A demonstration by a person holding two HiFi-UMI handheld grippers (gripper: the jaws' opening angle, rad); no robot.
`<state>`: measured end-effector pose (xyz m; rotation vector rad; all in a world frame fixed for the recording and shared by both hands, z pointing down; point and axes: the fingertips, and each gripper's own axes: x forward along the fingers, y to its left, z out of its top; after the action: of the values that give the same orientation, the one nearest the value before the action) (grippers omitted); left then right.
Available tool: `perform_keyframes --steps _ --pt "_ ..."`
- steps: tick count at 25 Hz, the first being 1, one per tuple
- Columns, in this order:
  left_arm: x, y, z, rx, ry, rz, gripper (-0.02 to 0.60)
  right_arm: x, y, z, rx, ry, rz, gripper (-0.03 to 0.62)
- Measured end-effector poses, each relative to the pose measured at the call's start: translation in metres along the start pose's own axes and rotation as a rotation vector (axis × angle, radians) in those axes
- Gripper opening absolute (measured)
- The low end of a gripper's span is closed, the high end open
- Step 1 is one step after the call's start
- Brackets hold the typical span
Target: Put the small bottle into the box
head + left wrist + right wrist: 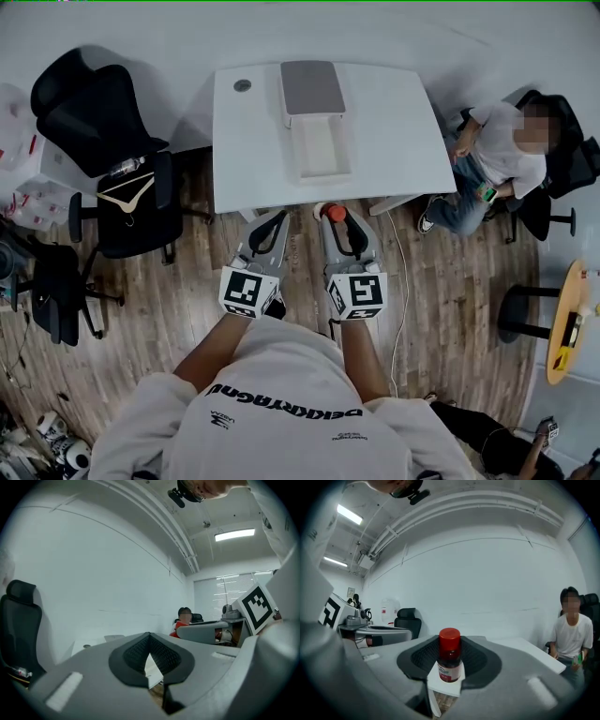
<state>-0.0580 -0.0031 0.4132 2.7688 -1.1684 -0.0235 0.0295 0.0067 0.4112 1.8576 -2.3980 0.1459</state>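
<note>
We clamp the small bottle (449, 654) in our right tongs (450, 666); our left tongs (149, 657) sit pressed together, empty. With the box (323, 150) at twelve o'clock on the worktop (394, 131), approaching low could clip its wall.

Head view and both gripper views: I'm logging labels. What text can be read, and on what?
"DEKKRYAGNU", roughly, upside down: on the person's shirt.
Smaller print beneath it: too small to read.
Label on the small bottle: blurred, unreadable.
The marker cubes: square patterns only, no words.
</note>
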Motion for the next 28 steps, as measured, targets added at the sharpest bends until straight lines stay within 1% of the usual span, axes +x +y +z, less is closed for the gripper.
perform_keyframes --steps 4,7,12,17,22,28 --pt "0.016 0.017 0.002 -0.021 0.0 -0.016 0.002 0.024 -0.003 0.005 0.001 0.006 -0.019 0.135" --pt "0.023 0.024 0.004 -0.021 -0.005 -0.027 0.002 0.035 -0.006 0.011 -0.006 0.001 -0.029 0.135" --pt "0.036 0.039 0.006 -0.027 -0.011 -0.021 0.002 0.05 -0.015 0.013 -0.014 0.009 -0.041 0.135" --pt "0.048 0.044 0.007 -0.037 -0.011 -0.014 0.002 0.061 -0.026 0.013 -0.012 0.015 -0.045 0.135" --pt "0.073 0.05 0.004 -0.038 -0.01 0.014 0.002 0.081 -0.041 0.011 -0.022 0.027 -0.012 0.135" --pt "0.107 0.047 0.002 -0.036 -0.003 0.058 0.002 0.101 -0.069 0.008 -0.023 0.034 0.039 0.135"
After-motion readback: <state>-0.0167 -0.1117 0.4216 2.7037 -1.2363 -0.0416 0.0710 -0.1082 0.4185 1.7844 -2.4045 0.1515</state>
